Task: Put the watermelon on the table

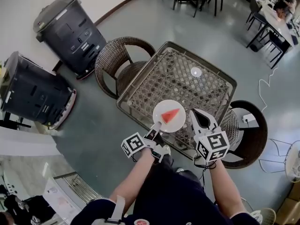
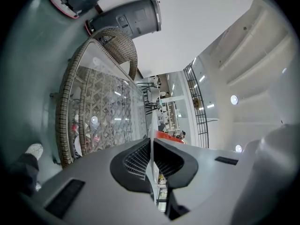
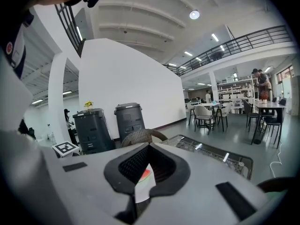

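Note:
A red watermelon slice [image 1: 170, 115] lies on a white plate [image 1: 161, 108] over the near edge of the glass-topped wicker table [image 1: 187, 78]. I cannot tell whether the plate touches the glass. My left gripper [image 1: 156, 124] is shut on the plate's near rim. In the left gripper view the plate [image 2: 152, 172] runs edge-on between the jaws, with the slice [image 2: 166, 136] just past them. My right gripper [image 1: 194, 111] sits just right of the plate with its tips together and nothing in them. In the right gripper view the plate [image 3: 142, 189] and slice [image 3: 146, 175] show low behind the jaws.
A small white disc [image 1: 196, 71] lies on the far part of the glass. Wicker chairs stand at the table's left [image 1: 119, 62] and right [image 1: 248, 135]. Two dark bins [image 1: 70, 29] [image 1: 33, 90] stand by the wall at left. Dining tables and chairs [image 1: 272, 18] fill the far right.

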Demonstrator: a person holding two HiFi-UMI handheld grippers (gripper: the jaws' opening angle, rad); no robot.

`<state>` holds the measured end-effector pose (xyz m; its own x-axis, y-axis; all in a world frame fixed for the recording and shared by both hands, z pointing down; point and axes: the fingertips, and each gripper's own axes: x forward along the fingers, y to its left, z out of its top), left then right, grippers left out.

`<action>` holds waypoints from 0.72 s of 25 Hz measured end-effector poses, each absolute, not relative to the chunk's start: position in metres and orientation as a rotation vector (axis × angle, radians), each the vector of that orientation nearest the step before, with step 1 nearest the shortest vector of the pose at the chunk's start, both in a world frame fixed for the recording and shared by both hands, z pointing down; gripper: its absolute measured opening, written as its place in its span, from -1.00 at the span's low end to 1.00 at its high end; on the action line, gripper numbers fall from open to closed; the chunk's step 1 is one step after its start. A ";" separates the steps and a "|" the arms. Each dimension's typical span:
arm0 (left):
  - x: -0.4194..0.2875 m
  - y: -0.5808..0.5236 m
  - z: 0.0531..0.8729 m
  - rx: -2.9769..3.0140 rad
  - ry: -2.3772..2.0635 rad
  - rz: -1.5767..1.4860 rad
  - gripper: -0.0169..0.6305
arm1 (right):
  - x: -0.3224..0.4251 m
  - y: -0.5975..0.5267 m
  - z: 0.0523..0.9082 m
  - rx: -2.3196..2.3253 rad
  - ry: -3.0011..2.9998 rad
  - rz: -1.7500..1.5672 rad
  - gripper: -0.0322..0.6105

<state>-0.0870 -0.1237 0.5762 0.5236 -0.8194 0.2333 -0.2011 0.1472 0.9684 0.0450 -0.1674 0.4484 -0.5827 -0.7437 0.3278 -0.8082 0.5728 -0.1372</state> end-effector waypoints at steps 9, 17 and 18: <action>-0.089 -0.151 0.616 1.355 -0.981 -0.507 -0.90 | 0.041 -0.191 0.489 1.329 -2.486 0.468 -0.89; -0.080 -0.168 0.640 1.340 -0.987 -0.495 -0.90 | 0.038 -0.202 0.507 1.315 -2.456 0.482 -0.89; -0.079 -0.169 0.643 1.335 -0.988 -0.496 -0.90 | 0.038 -0.203 0.508 1.311 -2.453 0.485 -0.89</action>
